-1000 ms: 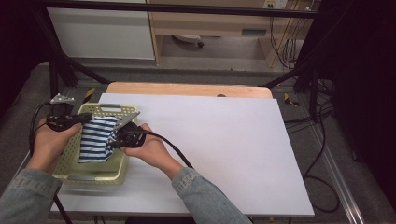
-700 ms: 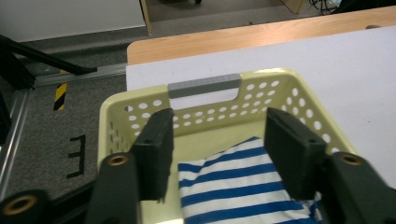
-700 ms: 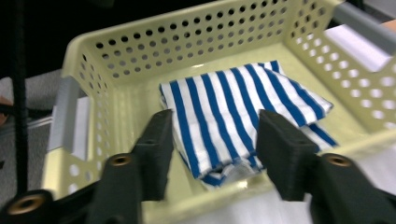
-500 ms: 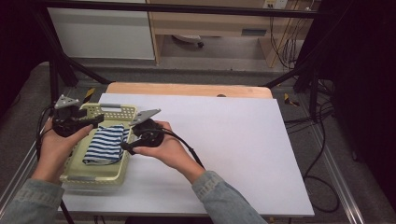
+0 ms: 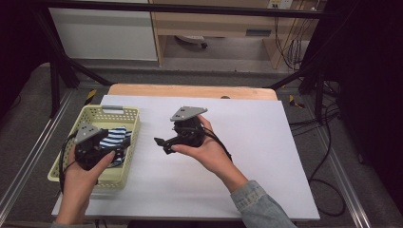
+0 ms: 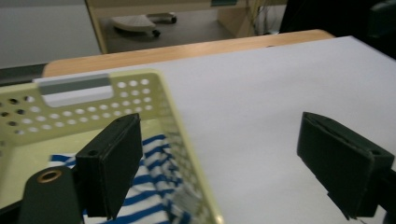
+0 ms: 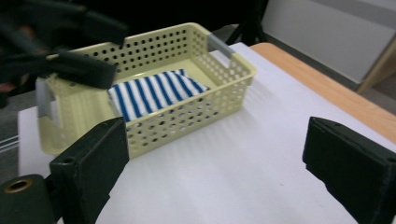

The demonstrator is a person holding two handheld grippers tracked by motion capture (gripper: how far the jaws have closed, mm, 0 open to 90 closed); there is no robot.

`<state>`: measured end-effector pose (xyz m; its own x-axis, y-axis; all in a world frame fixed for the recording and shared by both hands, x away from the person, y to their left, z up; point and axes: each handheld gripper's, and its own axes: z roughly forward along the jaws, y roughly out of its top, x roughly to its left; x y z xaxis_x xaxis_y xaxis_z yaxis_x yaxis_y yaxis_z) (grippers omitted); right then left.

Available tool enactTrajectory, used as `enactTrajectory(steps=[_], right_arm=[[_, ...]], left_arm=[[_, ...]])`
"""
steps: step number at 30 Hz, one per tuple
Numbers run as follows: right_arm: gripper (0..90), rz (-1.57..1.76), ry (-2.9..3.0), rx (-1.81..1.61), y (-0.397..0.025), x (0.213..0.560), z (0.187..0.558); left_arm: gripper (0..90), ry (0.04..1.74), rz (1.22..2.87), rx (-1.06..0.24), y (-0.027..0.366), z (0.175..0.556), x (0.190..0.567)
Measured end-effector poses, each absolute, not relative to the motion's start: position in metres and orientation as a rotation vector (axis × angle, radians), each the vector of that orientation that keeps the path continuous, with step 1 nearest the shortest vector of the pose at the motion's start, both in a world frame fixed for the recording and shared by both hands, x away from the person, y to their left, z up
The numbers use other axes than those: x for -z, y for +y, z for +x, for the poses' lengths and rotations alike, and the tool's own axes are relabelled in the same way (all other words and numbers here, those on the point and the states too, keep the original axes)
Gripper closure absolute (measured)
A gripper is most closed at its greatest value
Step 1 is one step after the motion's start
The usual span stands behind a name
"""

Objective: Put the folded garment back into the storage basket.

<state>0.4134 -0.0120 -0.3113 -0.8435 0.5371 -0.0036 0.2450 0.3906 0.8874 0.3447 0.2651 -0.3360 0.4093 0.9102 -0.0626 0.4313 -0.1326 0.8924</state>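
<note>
Blue-and-white striped folded cloth [image 7: 152, 93] lies inside the pale yellow perforated plastic basket [image 5: 124, 112] at the white table's [image 5: 266, 156] left edge. Above the basket, the left gripper [image 5: 121, 142] hangs with jaws spread wide, empty, one jaw either side of the basket wall. Farther right, the right gripper [image 5: 160, 144] hovers over bare table, likewise wide and empty. Lowering the left gripper carelessly could catch that rim and drag the basket.

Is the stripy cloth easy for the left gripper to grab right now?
Probably yes. The left gripper, jaws open, hangs over the yellow basket, and the blue-and-white striped cloth lies uncovered inside, with the top open.
</note>
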Motion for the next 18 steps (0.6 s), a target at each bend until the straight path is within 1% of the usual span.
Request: enactTrajectory(steps=[2,6,11,14,15,16,18], right_arm=[[5.0,0.699,2.332,-1.433,-0.019,0.309,0.414],[2.4,0.717,2.300,-1.426,-0.032,0.308,0.415],[2.0,0.728,2.271,-1.402,-0.046,0.311,0.417],[2.2,0.741,2.242,-1.402,-0.054,0.314,0.417],[2.3,0.747,2.240,-1.397,-0.057,0.315,0.417],[2.3,0.754,2.241,-1.388,-0.060,0.317,0.417],[2.2,0.756,2.229,-1.374,-0.067,0.320,0.415]], left_arm=[[13.0,1.130,1.765,-0.654,0.260,0.341,0.335],[11.0,1.081,1.761,-0.649,0.252,0.335,0.340],[10.0,1.091,1.751,-0.632,0.252,0.328,0.354],[13.3,1.111,1.738,-0.612,0.254,0.326,0.361],[13.1,1.114,1.732,-0.604,0.255,0.325,0.363],[12.2,1.113,1.723,-0.589,0.255,0.325,0.365],[7.3,1.105,1.727,-0.561,0.255,0.326,0.368]])
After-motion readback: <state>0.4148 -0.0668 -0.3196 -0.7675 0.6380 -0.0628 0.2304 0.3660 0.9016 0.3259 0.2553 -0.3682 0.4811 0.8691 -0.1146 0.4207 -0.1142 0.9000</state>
